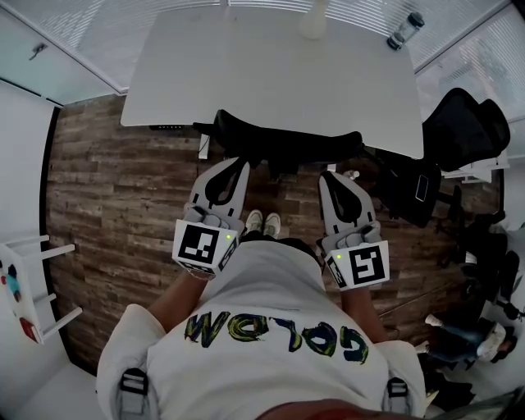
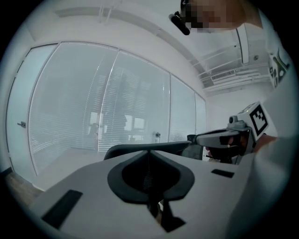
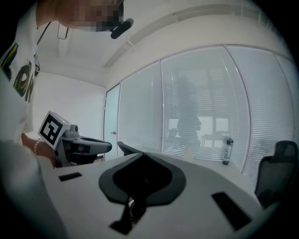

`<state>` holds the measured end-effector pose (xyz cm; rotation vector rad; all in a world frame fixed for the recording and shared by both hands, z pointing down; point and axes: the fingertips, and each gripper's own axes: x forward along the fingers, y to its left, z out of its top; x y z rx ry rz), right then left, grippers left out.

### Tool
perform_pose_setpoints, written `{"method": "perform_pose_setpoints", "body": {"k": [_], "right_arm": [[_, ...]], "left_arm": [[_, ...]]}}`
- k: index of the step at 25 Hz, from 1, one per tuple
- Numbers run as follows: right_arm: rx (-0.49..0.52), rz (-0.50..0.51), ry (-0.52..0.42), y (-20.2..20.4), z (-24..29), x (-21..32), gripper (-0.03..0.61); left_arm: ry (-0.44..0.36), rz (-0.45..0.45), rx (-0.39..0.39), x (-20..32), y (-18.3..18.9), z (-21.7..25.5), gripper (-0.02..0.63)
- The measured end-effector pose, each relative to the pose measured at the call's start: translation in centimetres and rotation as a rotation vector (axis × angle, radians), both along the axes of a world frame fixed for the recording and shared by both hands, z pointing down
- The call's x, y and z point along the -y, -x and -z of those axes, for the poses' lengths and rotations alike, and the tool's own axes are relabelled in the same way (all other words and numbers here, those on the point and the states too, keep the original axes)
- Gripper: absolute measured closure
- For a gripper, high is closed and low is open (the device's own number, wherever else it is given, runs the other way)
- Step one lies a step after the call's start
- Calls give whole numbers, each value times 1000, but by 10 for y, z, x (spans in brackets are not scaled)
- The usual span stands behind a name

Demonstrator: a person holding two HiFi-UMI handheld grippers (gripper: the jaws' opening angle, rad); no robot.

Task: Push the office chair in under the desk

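The black office chair (image 1: 279, 141) stands at the near edge of the white desk (image 1: 246, 74), its seat hidden under the top and only the curved backrest showing. My left gripper (image 1: 240, 164) is shut with nothing between its jaws, its tip right at the backrest's left part. My right gripper (image 1: 326, 175) is also shut and holds nothing, just short of the backrest's right part. I cannot tell whether either tip touches the chair. In the left gripper view the backrest's top edge (image 2: 140, 148) runs just beyond the closed jaws.
A clear bottle (image 1: 404, 31) and a pale object (image 1: 314, 20) stand at the desk's far edge. A second black chair (image 1: 467, 123) sits to the right of the desk. A white rack (image 1: 25, 287) stands on the wood floor at the left. Glass walls with blinds lie beyond.
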<state>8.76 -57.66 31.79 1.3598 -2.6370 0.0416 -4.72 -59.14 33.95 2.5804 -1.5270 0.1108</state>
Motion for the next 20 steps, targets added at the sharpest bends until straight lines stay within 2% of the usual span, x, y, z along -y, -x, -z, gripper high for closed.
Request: {"method": "perform_pose_setpoints", "body": {"k": [8, 20], "right_arm": [[14, -18, -7, 4, 4, 0, 561], [9, -22, -19, 6, 7, 0, 561]], "left_arm": [[-14, 13, -16, 2, 5, 3, 594], [-11, -19, -28, 1, -1, 3, 594]]}}
